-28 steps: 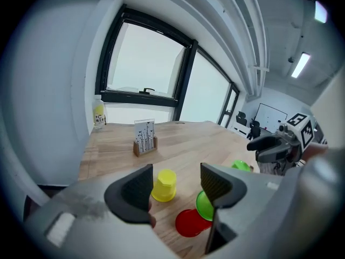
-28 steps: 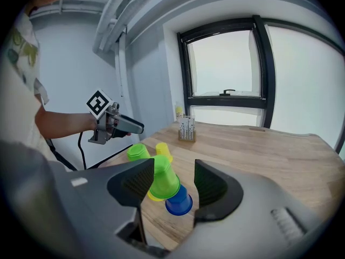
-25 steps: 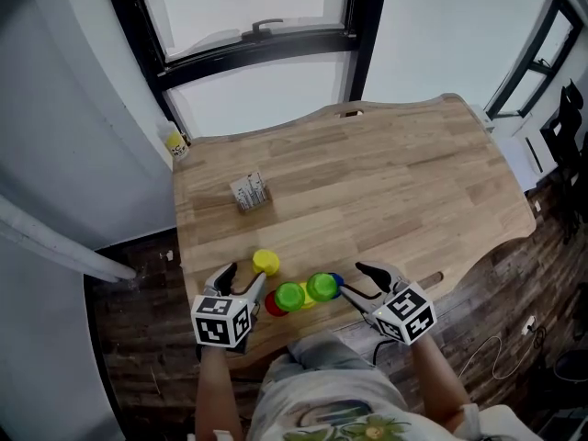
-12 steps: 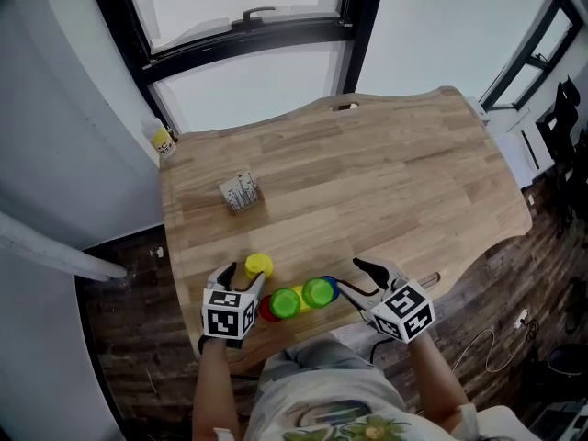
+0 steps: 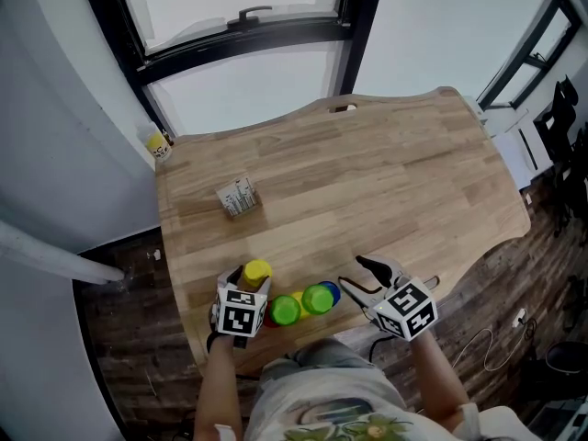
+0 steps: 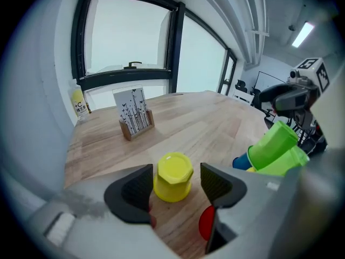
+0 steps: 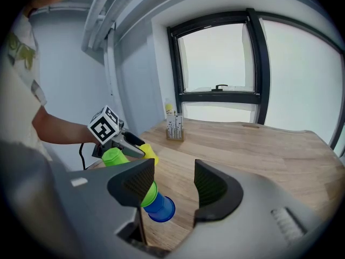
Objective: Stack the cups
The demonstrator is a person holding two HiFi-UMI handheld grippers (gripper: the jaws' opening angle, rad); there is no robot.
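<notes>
Change vs a second ago: left gripper [image 5: 246, 283] has dropped and pushed in. It was sitting low-left of the yellow cup [image 6: 173, 177], and now it straddles it. The cup stands upside down on the table [image 5: 386, 182], lower left of the head view, between the pads. Jaws are as wide as before, with a gap showing on the right pad and the left pad very close (can't rule out contact), so no grip yet.

The right gripper [image 5: 356, 278] has slid a little left toward the cup cluster. It's wide open with nothing between the pads.

The green cups [image 5: 301, 305] and blue cup [image 7: 156, 208] lie tipped together bottom centre of the head view, just right of the yellow. The red cup [image 6: 207, 223] is mostly hidden under the left gripper.

My read: approach is done and yellow is lined up for pickup. Closing on it looks like the next step. No stacking done on this one yet.
</notes>
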